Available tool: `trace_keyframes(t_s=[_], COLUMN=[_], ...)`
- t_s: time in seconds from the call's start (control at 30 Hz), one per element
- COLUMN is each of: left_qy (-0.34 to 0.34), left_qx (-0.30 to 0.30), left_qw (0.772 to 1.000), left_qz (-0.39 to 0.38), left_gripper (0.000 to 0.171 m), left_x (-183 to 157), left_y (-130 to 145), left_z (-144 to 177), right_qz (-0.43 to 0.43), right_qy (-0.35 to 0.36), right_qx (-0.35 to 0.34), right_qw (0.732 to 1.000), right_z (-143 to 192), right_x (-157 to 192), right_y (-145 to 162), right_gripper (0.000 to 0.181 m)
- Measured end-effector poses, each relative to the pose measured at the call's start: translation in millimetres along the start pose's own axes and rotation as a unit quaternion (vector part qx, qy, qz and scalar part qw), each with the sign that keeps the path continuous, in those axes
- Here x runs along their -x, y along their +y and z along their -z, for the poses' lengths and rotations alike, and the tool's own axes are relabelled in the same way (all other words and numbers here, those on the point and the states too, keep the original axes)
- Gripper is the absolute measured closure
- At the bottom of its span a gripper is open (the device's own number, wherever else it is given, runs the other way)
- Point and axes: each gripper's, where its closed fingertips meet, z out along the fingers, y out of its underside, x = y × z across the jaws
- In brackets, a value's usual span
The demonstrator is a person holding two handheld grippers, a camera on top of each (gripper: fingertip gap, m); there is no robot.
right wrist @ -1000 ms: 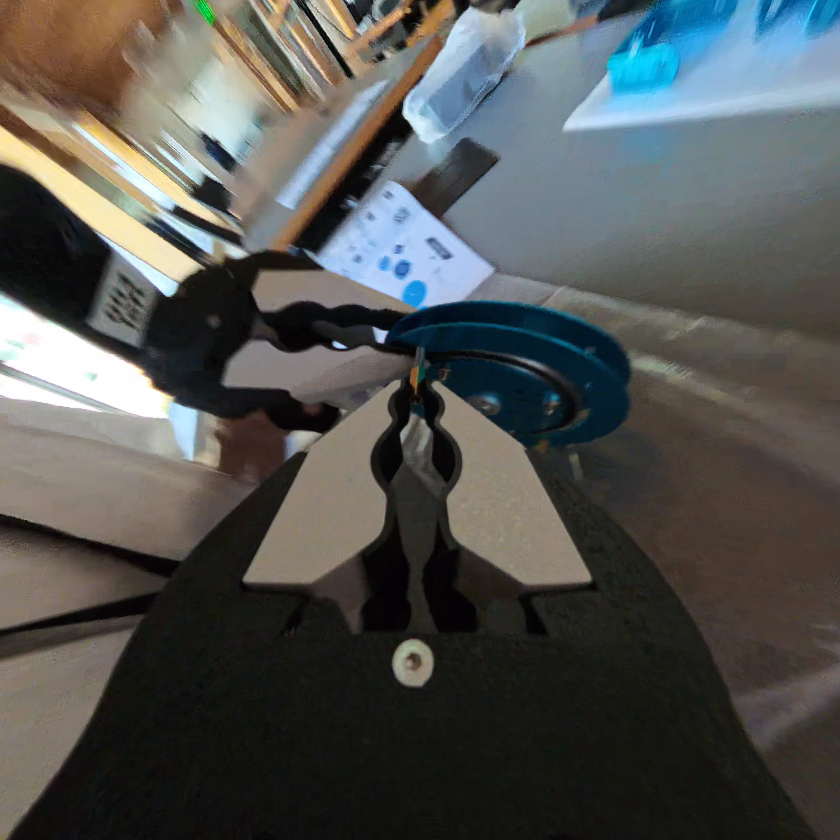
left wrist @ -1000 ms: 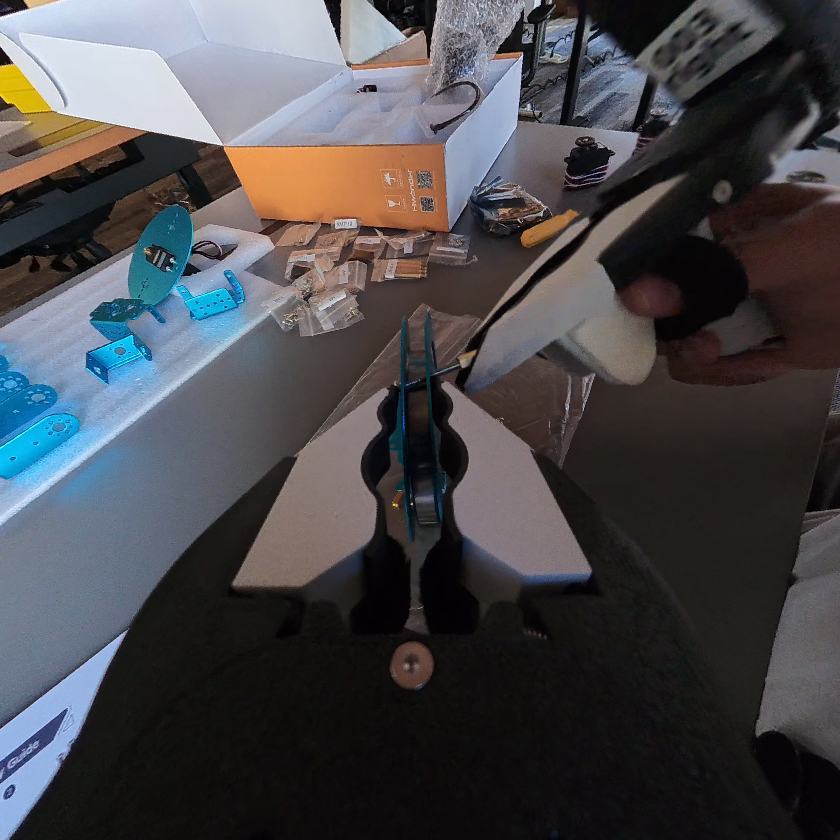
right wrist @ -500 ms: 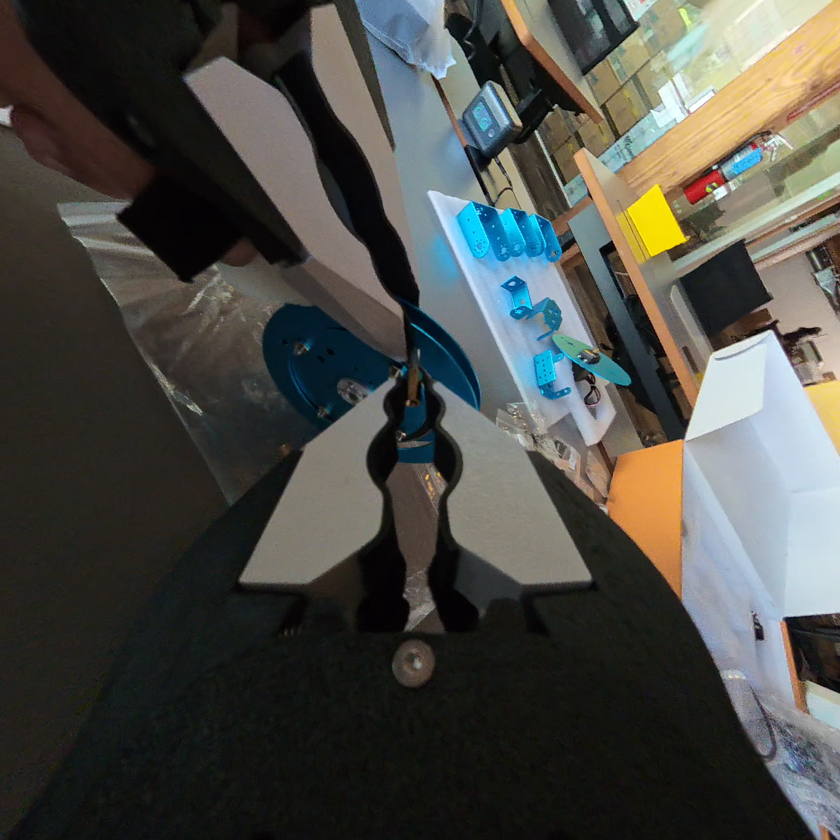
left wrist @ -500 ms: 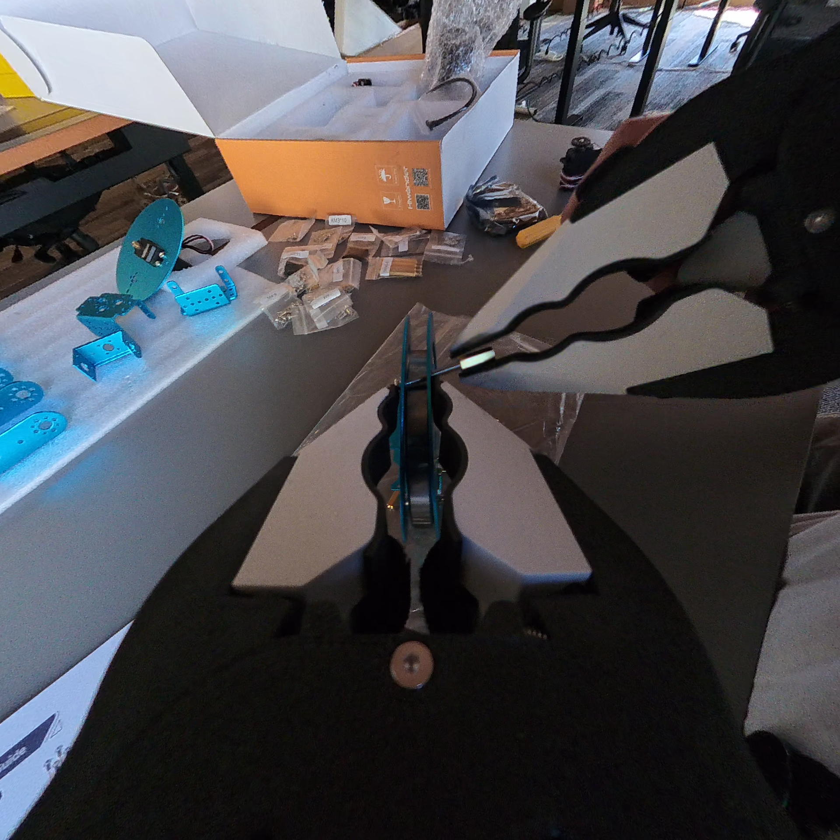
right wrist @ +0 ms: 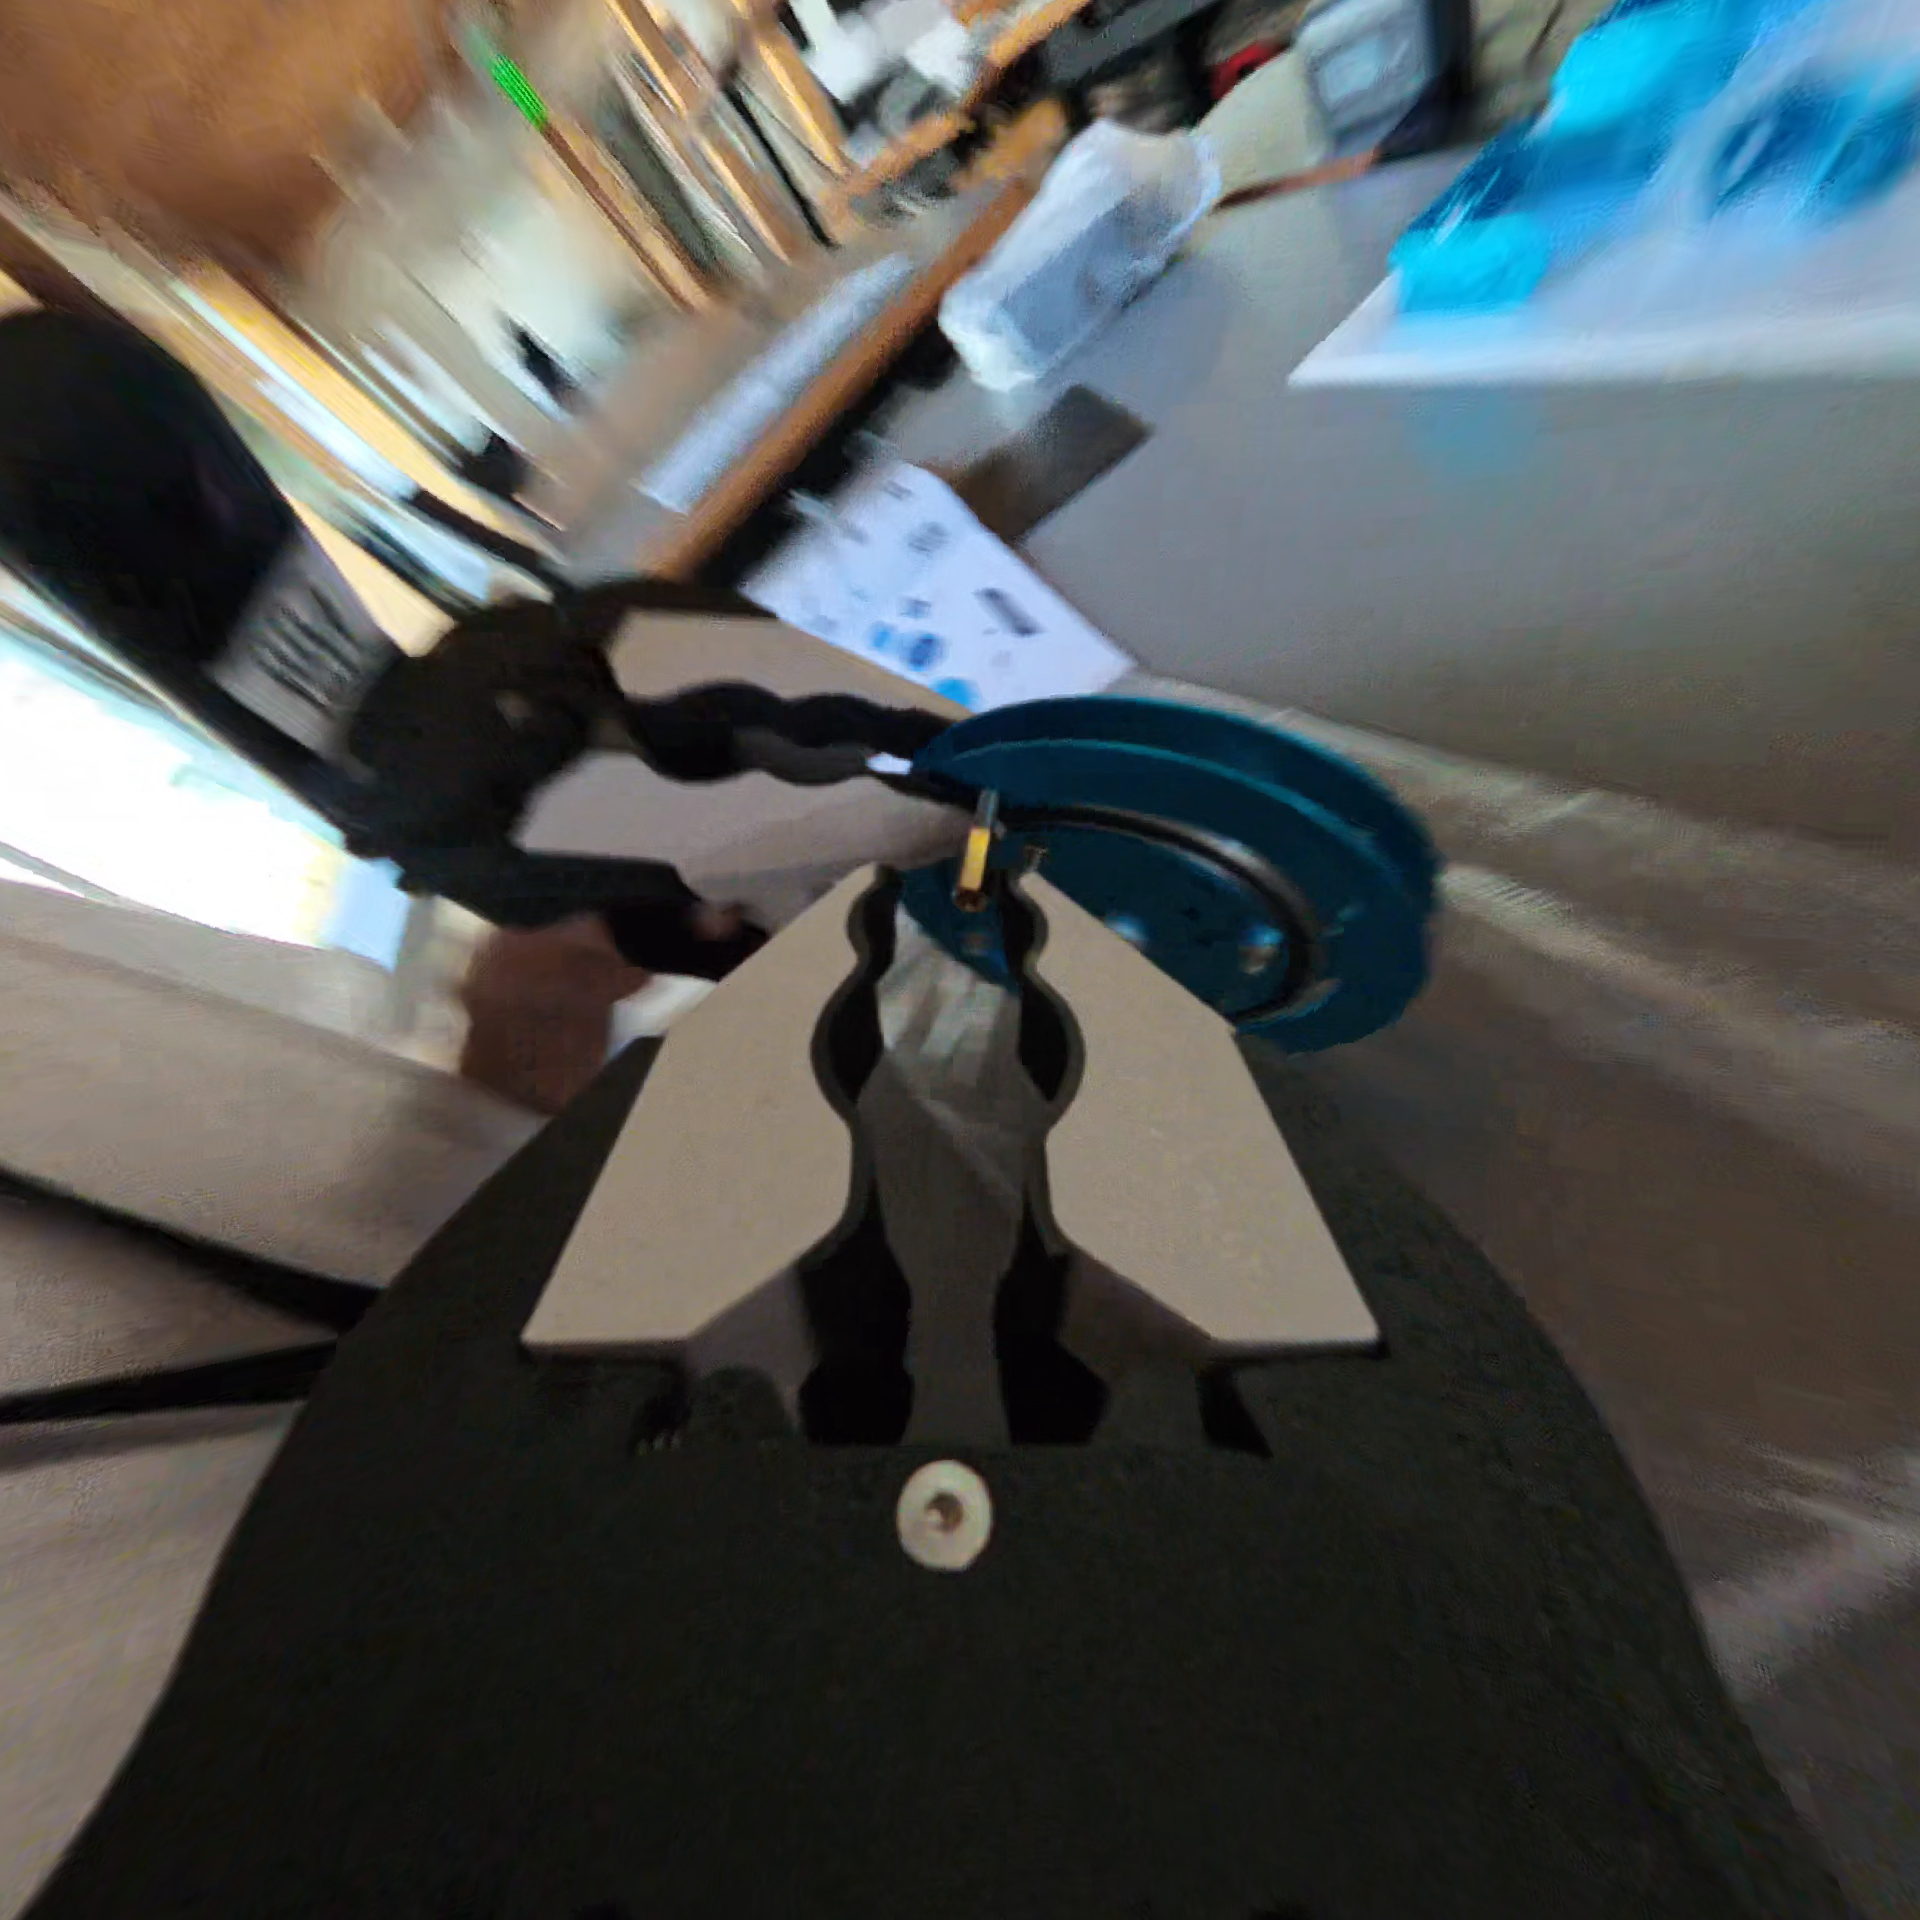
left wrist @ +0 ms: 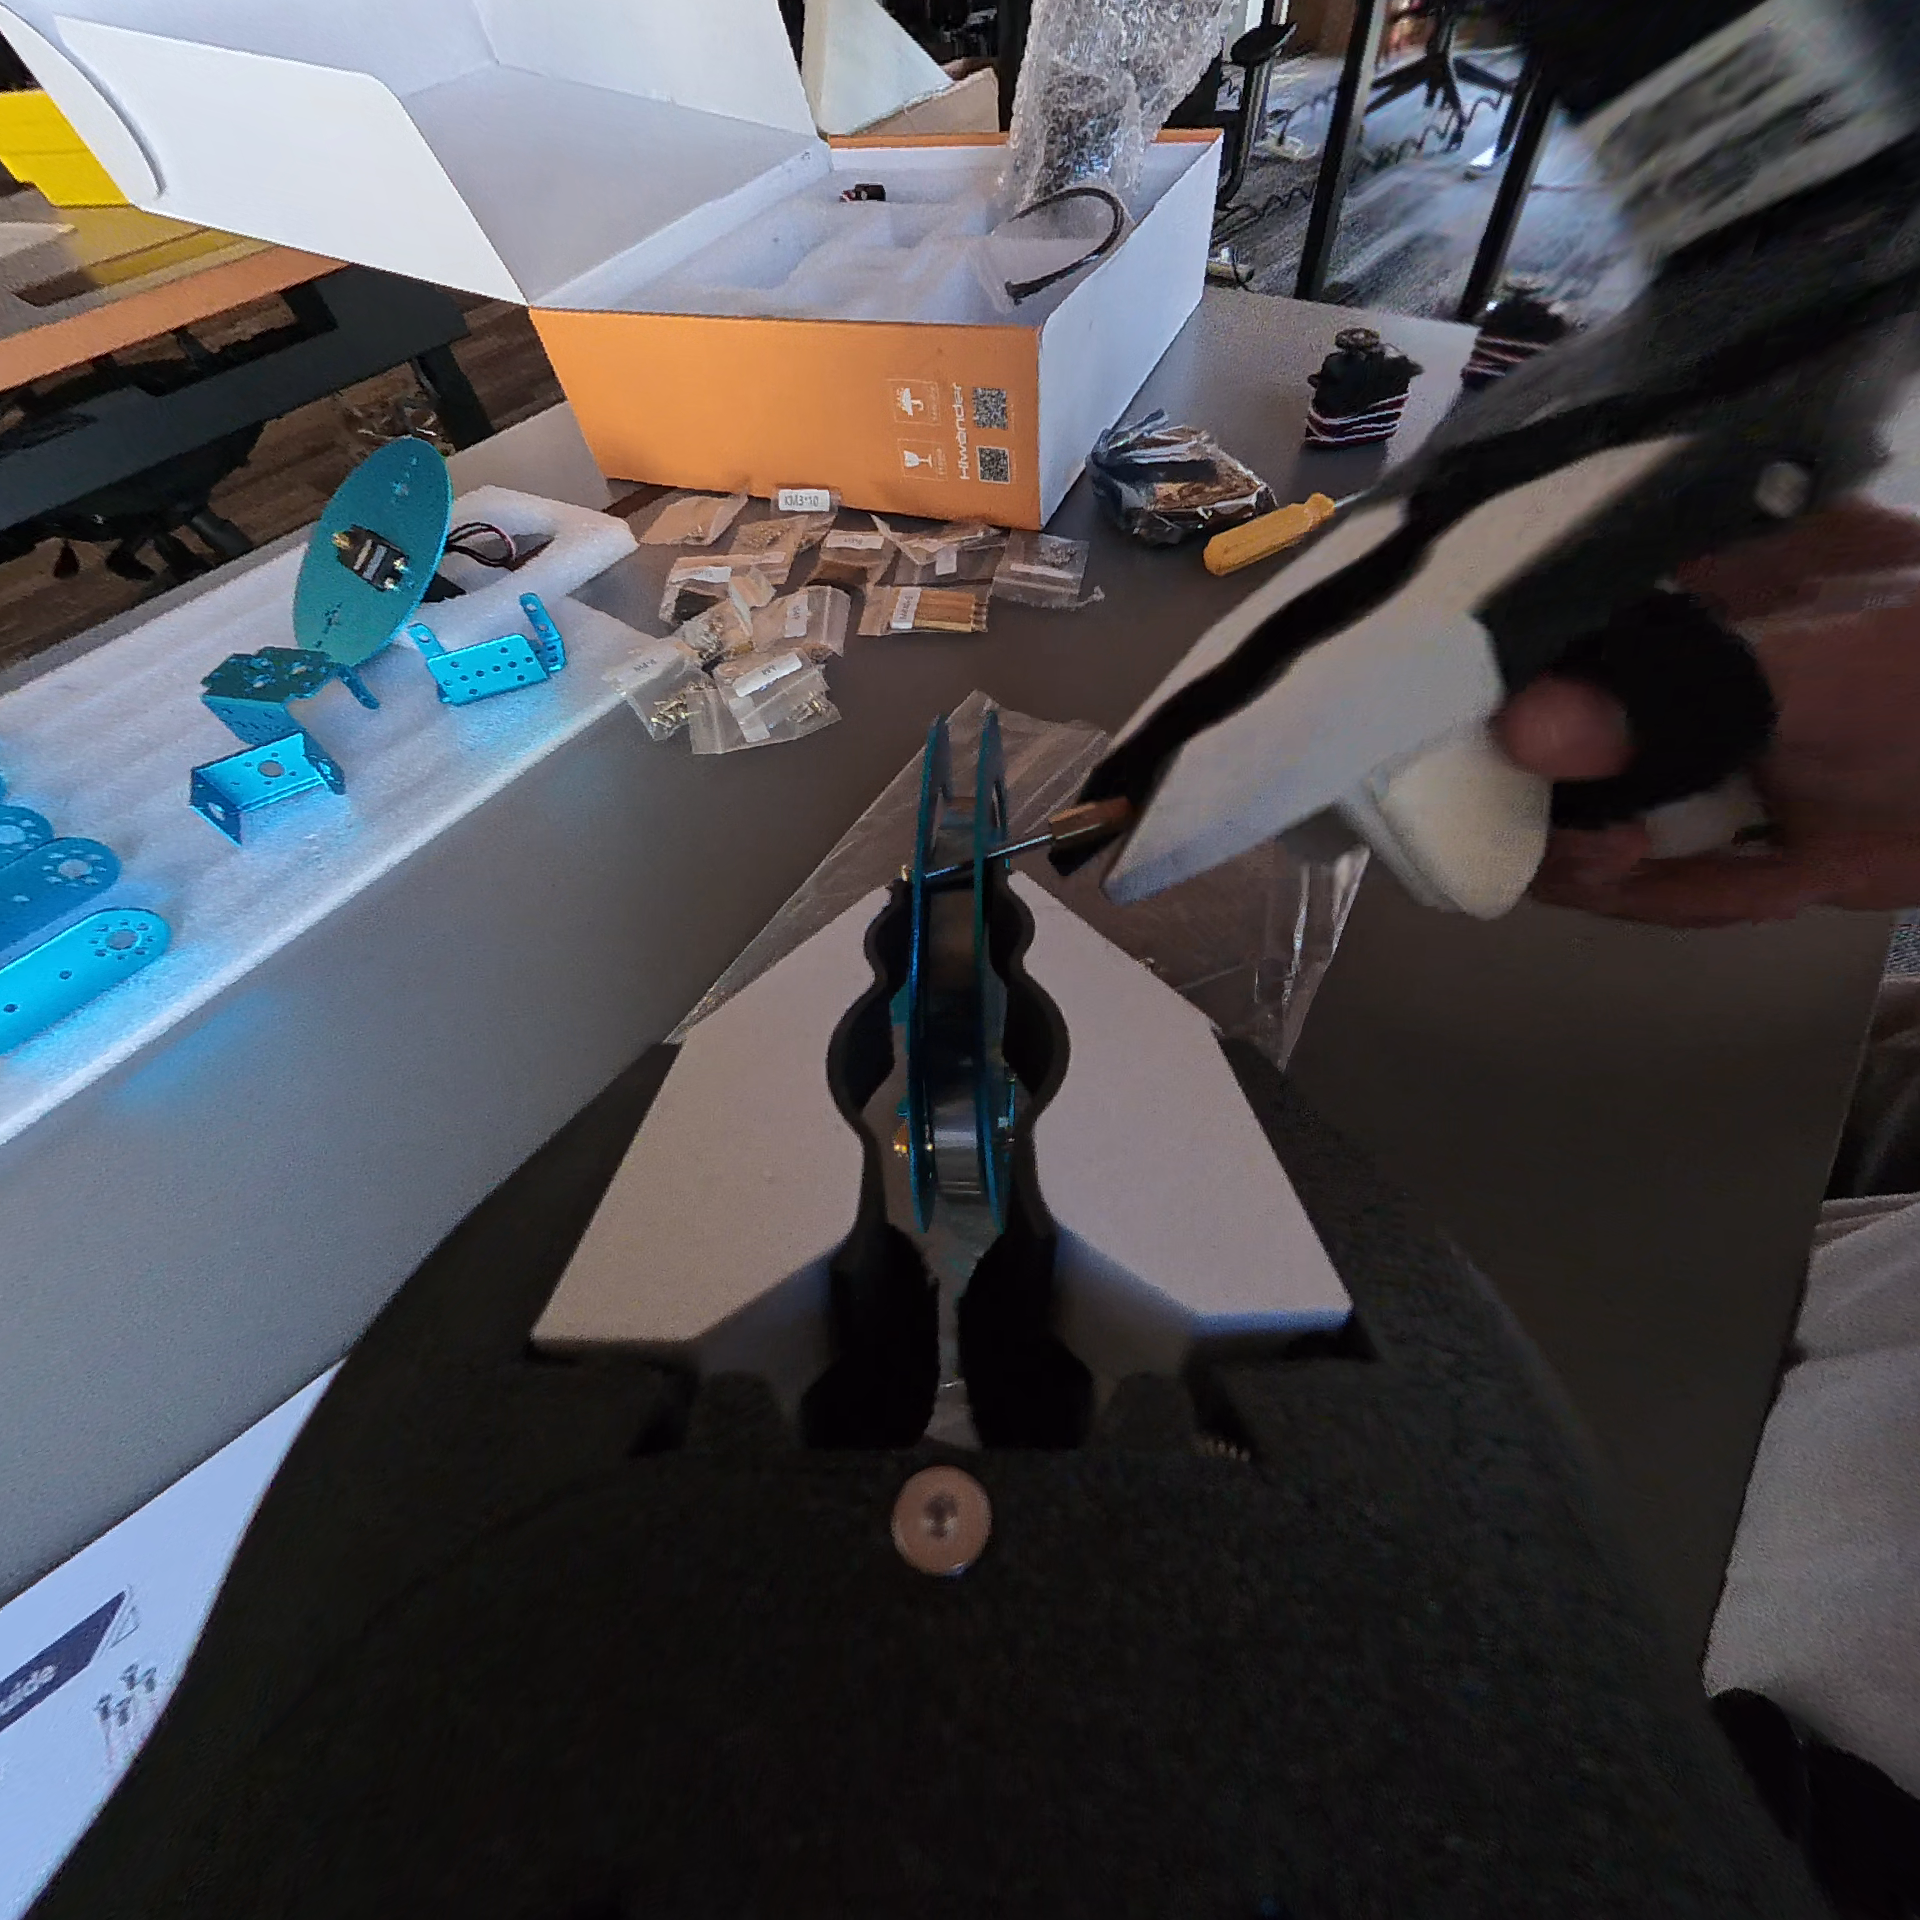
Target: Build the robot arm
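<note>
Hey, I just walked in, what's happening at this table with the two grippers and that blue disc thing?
A person holds a gripper in each hand. The left gripper is clamped on a blue double-disc assembly, held on edge above the grey table. The right gripper pinches a small brass standoff on a thin screw at the disc's rim. An open orange box, hardware bags and blue brackets lie behind.

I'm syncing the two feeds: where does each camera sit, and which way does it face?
Left wrist view: on the left gripper, looking along its fingers over the table toward the orange box; a hand shows.
Right wrist view: on the right gripper, tilted and blurred, facing the left gripper.
Shared: the blue disc pair, the brass standoff, both grippers.
</note>
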Motion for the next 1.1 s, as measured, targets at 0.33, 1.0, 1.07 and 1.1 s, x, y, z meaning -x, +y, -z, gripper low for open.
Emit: trace_keyframes(t_s=[0.33,1.0,1.07,1.1], left_qy=[-0.004,0.004,0.005,0.005], left_qx=[0.001,-0.003,-0.003,-0.003], left_qw=[1.000,1.000,1.000,1.000], left_qz=[-0.004,0.000,-0.002,-0.002], left_gripper=[0.158,0.158,0.158,0.158], left_x=[0,-5,-6,-6], left_y=[0,1,1,1], left_z=[-1,1,1,1], right_qz=[0.428,0.366,0.433,0.454], right_qy=[0.267,0.207,0.255,0.271], right_qx=[0.090,0.067,0.096,0.104], right_qw=[0.859,0.905,0.859,0.842], right_z=[3,9,8,8], right_x=[-5,0,-4,-5], right_y=[-12,-5,-7,-10], right_gripper=[0.174,0.148,0.151,0.158])
